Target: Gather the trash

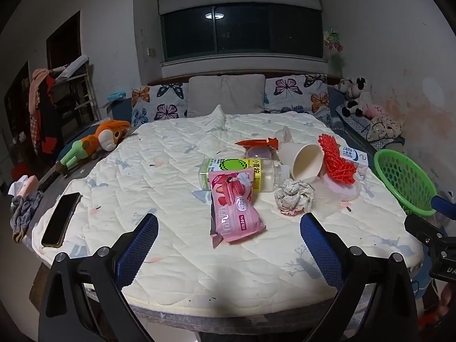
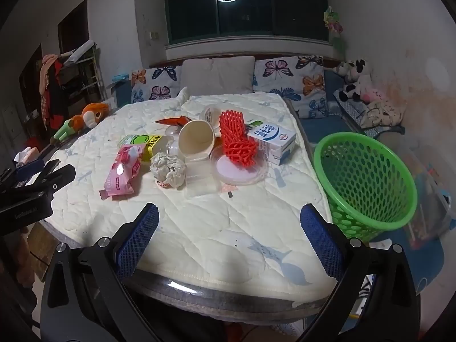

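Note:
Trash lies in a heap on the quilted table top (image 1: 176, 268): a pink wrapper (image 1: 235, 208), a green-labelled bottle (image 1: 242, 172), a crumpled paper ball (image 1: 295, 196), a tipped paper cup (image 1: 303, 162), red foam netting (image 1: 336, 161), a milk carton (image 2: 273, 141), clear plastic lids (image 2: 239, 168) and an orange wrapper (image 1: 256, 142). A green basket (image 2: 366, 181) stands off the table's right edge. My left gripper (image 1: 229, 225) hangs open near the front edge, short of the pink wrapper. My right gripper (image 2: 229, 216) is open too, empty, in front of the heap.
A black phone (image 1: 61, 219) lies at the table's left edge. An orange plush toy (image 1: 97, 142) rests at the far left. Butterfly pillows (image 1: 159, 99) and a sofa sit behind the table; plush animals (image 2: 356, 82) are at the right wall.

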Action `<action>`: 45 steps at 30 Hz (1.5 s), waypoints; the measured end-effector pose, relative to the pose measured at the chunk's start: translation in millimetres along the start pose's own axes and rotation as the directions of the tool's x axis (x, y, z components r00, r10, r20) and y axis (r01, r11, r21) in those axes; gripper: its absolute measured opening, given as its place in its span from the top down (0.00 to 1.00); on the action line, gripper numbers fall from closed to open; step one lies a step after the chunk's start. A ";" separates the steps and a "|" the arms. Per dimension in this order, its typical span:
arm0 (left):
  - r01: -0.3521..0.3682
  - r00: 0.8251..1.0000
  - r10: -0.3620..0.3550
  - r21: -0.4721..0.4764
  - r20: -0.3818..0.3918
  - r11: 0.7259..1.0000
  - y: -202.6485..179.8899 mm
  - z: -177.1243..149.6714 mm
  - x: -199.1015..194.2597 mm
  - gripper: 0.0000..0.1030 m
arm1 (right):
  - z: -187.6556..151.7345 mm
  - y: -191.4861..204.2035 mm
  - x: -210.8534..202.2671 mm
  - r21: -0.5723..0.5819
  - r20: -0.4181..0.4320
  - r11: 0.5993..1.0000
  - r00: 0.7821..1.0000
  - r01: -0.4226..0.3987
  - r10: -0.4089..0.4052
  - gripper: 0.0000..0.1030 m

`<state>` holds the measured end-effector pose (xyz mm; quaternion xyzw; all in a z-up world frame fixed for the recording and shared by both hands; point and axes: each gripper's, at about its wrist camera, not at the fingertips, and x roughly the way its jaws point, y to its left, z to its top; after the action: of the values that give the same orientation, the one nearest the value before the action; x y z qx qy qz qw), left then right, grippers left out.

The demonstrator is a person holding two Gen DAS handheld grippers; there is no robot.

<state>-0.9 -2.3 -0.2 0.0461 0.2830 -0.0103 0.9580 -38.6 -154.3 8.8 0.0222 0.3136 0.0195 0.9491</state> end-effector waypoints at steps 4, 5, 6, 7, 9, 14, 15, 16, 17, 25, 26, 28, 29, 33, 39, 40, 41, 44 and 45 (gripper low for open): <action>0.010 1.000 -0.010 -0.008 0.019 1.000 -0.5 -3.1 -2.1 0.06 | -0.1 0.0 0.1 -0.003 -0.003 1.000 1.000 0.003 -0.003 0.04; 0.002 1.000 -0.002 0.006 0.004 1.000 -2.4 1.4 -2.1 0.06 | -0.1 -0.3 0.0 -0.001 -0.003 1.000 1.000 0.003 -0.003 0.04; 0.001 1.000 -0.001 0.004 0.004 1.000 -2.9 1.9 -2.3 0.06 | 0.0 -0.6 0.0 0.000 -0.003 1.000 1.000 0.003 -0.003 0.04; 0.002 1.000 -0.002 0.002 0.004 1.000 -3.5 2.4 -2.6 0.06 | 0.0 -0.8 -0.1 0.000 -0.004 1.000 1.000 0.003 -0.003 0.04; 0.002 1.000 -0.002 0.000 0.004 1.000 -5.1 3.5 -2.9 0.06 | 0.1 -1.2 -1.0 0.002 -0.004 1.000 1.000 0.004 -0.004 0.04; 0.011 1.000 -0.011 -0.007 0.004 1.000 -5.3 2.6 -2.9 0.06 | 0.9 -2.1 -5.7 0.002 -0.002 1.000 1.000 0.004 -0.004 0.04; 0.010 1.000 -0.010 -0.008 0.003 1.000 -5.9 2.7 -3.2 0.06 | 1.2 -2.2 -6.5 0.002 -0.003 1.000 1.000 0.003 -0.003 0.04; 0.009 1.000 -0.009 -0.008 0.004 1.000 -6.6 2.8 -3.6 0.06 | 1.6 -2.4 -7.2 0.003 -0.003 1.000 1.000 0.003 -0.003 0.04; 0.007 1.000 -0.007 -0.009 0.004 1.000 -7.1 2.9 -3.9 0.06 | -0.4 -1.4 -0.6 -0.001 -0.001 1.000 1.000 -0.001 0.001 0.04; 0.013 1.000 -0.013 -0.019 0.004 1.000 0.6 5.8 -1.4 0.06 | 0.3 -2.5 -1.1 0.000 -0.001 1.000 1.000 0.000 0.000 0.04; 0.014 1.000 -0.014 -0.019 0.005 1.000 0.4 6.2 -1.3 0.06 | 0.3 -2.2 -1.0 0.000 -0.001 1.000 1.000 -0.001 0.001 0.04; 0.015 1.000 -0.015 -0.018 0.005 1.000 0.5 7.0 -0.4 0.06 | 0.4 -2.0 -1.0 0.000 0.000 1.000 1.000 0.001 -0.001 0.04; 0.012 1.000 -0.012 -0.020 0.006 1.000 1.2 4.6 -1.2 0.06 | 0.6 -2.3 -0.8 0.000 0.000 1.000 1.000 0.001 -0.001 0.04; 0.013 1.000 -0.013 -0.020 0.009 1.000 1.8 5.7 -0.2 0.06 | 0.5 -2.5 -0.7 0.000 0.001 1.000 1.000 0.001 -0.001 0.04; 0.013 1.000 -0.012 -0.018 0.006 1.000 0.2 6.3 -0.8 0.06 | -0.1 -0.6 -1.4 0.000 0.000 1.000 1.000 0.000 0.000 0.04; 0.013 1.000 -0.013 -0.019 0.005 1.000 0.4 6.8 -0.4 0.06 | 0.7 -1.1 -1.0 -0.001 -0.001 1.000 1.000 0.000 0.000 0.04; 0.013 1.000 -0.013 -0.021 0.004 1.000 0.5 7.3 0.0 0.06 | 0.5 -1.2 -0.9 -0.001 0.000 1.000 1.000 0.000 0.000 0.04; 0.013 1.000 -0.013 -0.023 0.003 1.000 0.9 9.3 1.2 0.06 | 0.4 -1.4 -0.5 0.000 0.000 1.000 1.000 -0.001 0.001 0.04; 0.013 1.000 -0.013 -0.023 0.003 1.000 1.0 10.0 1.6 0.06 | 0.5 -1.5 -0.4 0.000 0.000 1.000 1.000 -0.001 0.001 0.04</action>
<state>5.9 -2.3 7.4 0.0330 0.2818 -0.0130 0.9588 -38.6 -155.8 9.4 0.0222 0.3135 0.0198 0.9491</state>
